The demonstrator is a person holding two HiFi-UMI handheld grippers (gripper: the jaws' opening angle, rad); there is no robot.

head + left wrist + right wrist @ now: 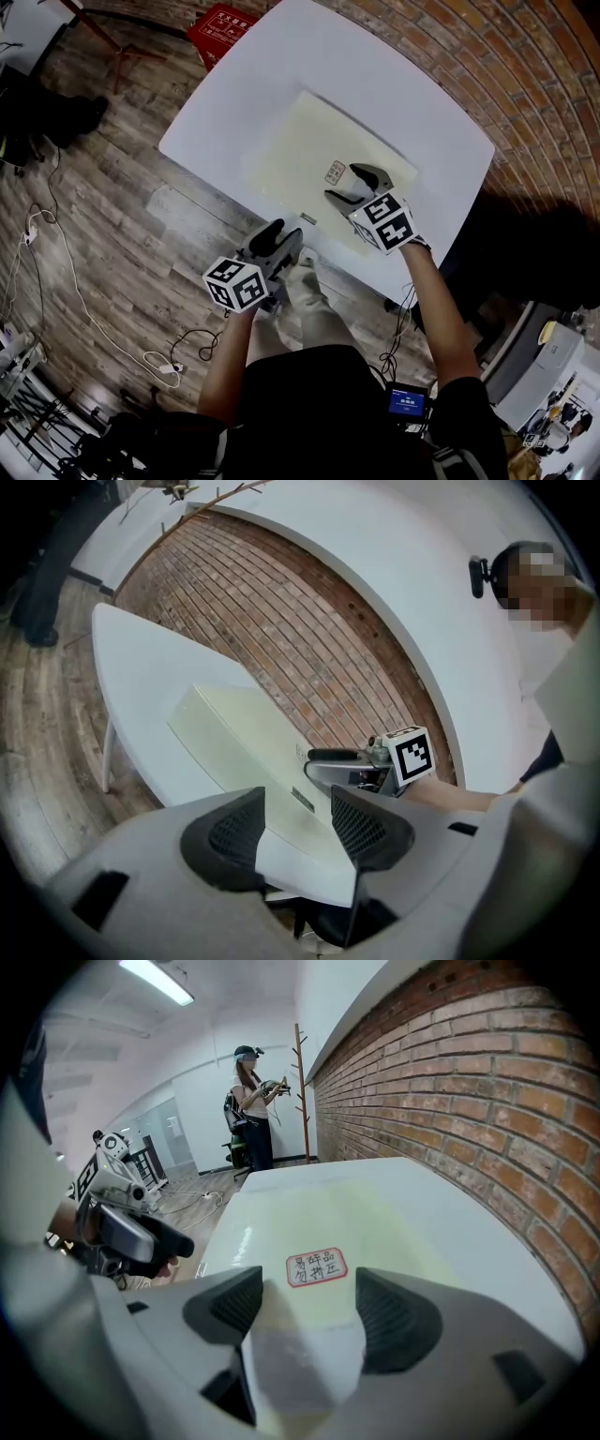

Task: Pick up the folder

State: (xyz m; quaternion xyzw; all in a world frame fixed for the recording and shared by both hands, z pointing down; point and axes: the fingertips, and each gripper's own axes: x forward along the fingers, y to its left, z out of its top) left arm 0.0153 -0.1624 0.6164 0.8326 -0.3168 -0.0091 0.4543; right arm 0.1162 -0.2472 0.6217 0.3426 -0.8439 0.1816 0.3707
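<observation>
Head view: folder [319, 141] lay flat on the table [403, 75], roughly centred, its near edge close to the table's edge at 6 o'clock. The sticker [335, 172] sat toward its 5 o'clock part. Right gripper [354, 186] hung over the folder just beyond the sticker at 4 o'clock. In its own view the right gripper [305, 1302] had its jaws spread, nothing pinched, with the sticker [316, 1267] at 12 o'clock ahead of them. Left gripper [283, 234] was at the table's 7 o'clock edge. In its own view the left gripper [295, 817] stood with jaws released and apart, the table's edge showing between them but, as far as we could tell, not pressed. We judged that a flat sheet offers no pinch from above. The better course would be for the right jaws to press lightly and drag the folder toward 6 o'clock until an edge overhangs. The left jaws, held level with the tabletop, could then clamp that overhang. Risks we noted were creasing the cover by pressing hard and catching the table's edge along with the folder.
</observation>
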